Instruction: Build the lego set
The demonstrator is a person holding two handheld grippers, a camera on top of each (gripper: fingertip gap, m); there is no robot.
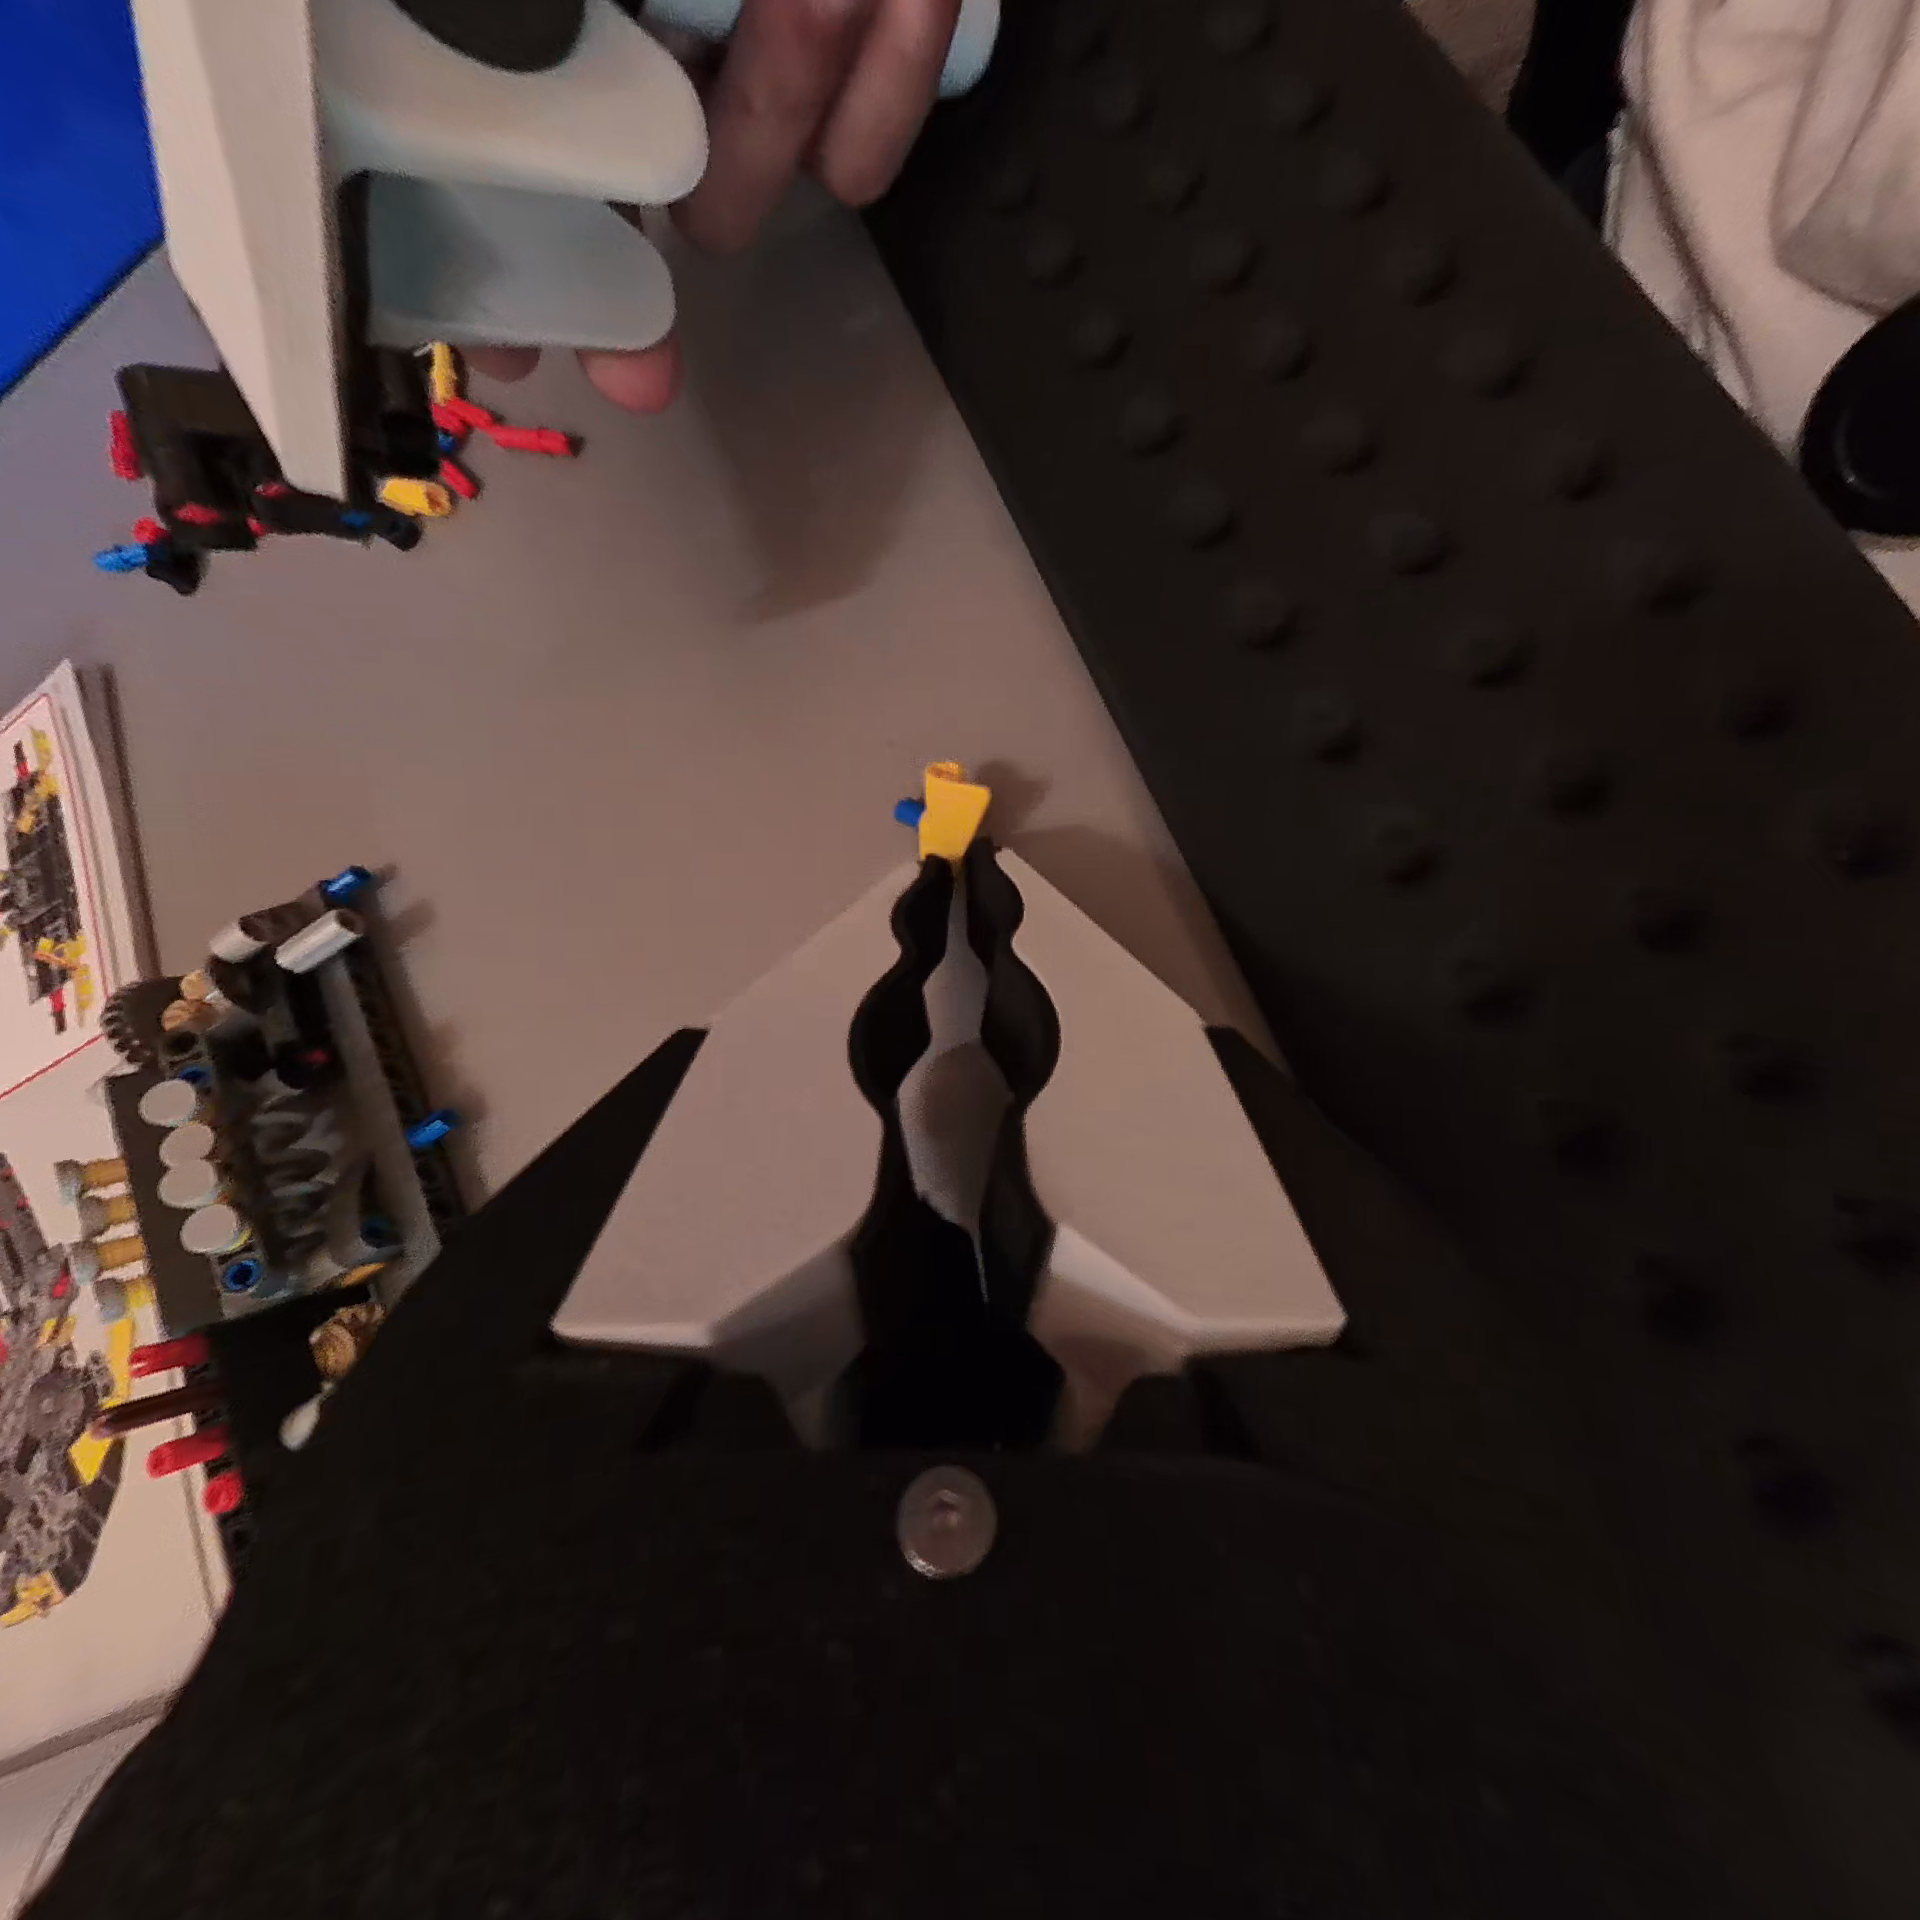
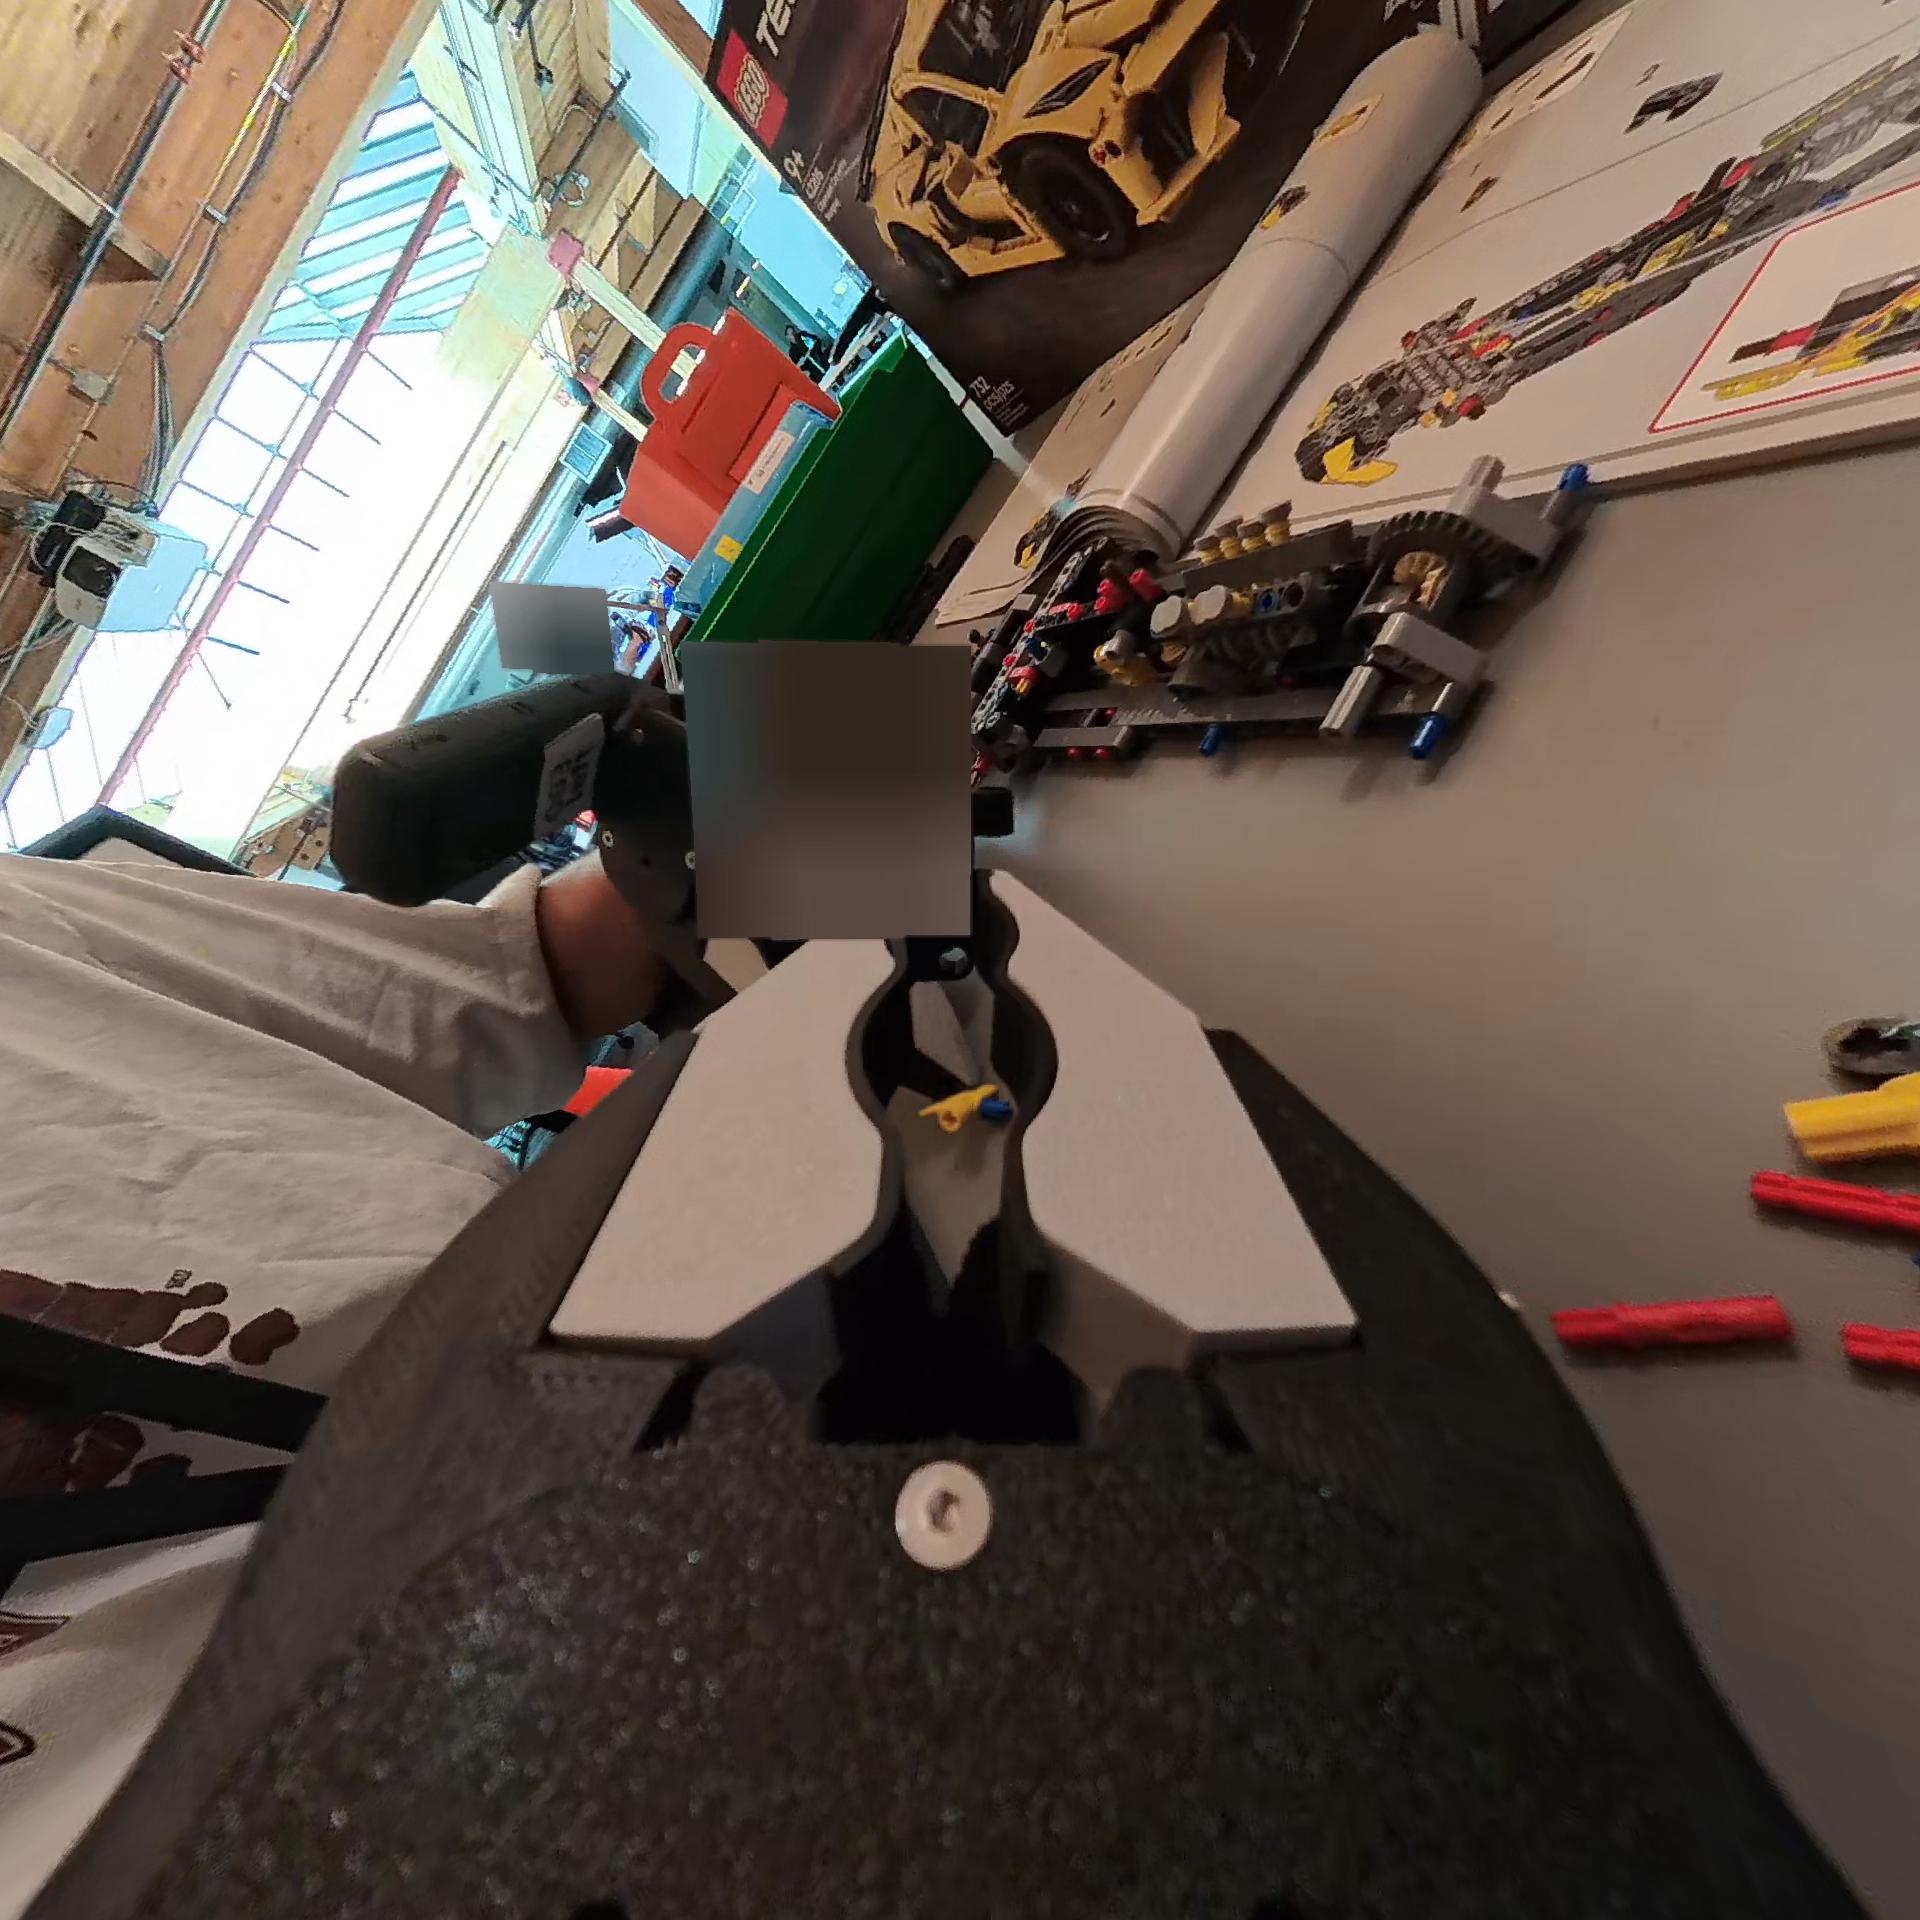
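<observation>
My left gripper (image 1: 951,868) is shut on a small yellow connector with a blue pin (image 1: 951,816) and holds it just above the grey table. The same piece (image 2: 951,1110) shows small through the finger gap in the right wrist view. My right gripper (image 2: 956,925) looks shut with nothing seen in it; its tips are partly behind a mosaic patch. Its pale body (image 1: 499,208), with a hand on it, is at the top left of the left wrist view. The partly built chassis (image 1: 291,1122) (image 2: 1278,634) lies on the table beside the open instruction booklet (image 1: 52,883) (image 2: 1662,260).
Loose red, yellow and blue pins lie under the right gripper (image 1: 457,436) and at the right edge (image 2: 1673,1325). A black studded mat (image 1: 1403,623) runs along the table's right side. The set's box (image 2: 987,135) stands behind the booklet. A white sleeve (image 2: 260,1039) is at left.
</observation>
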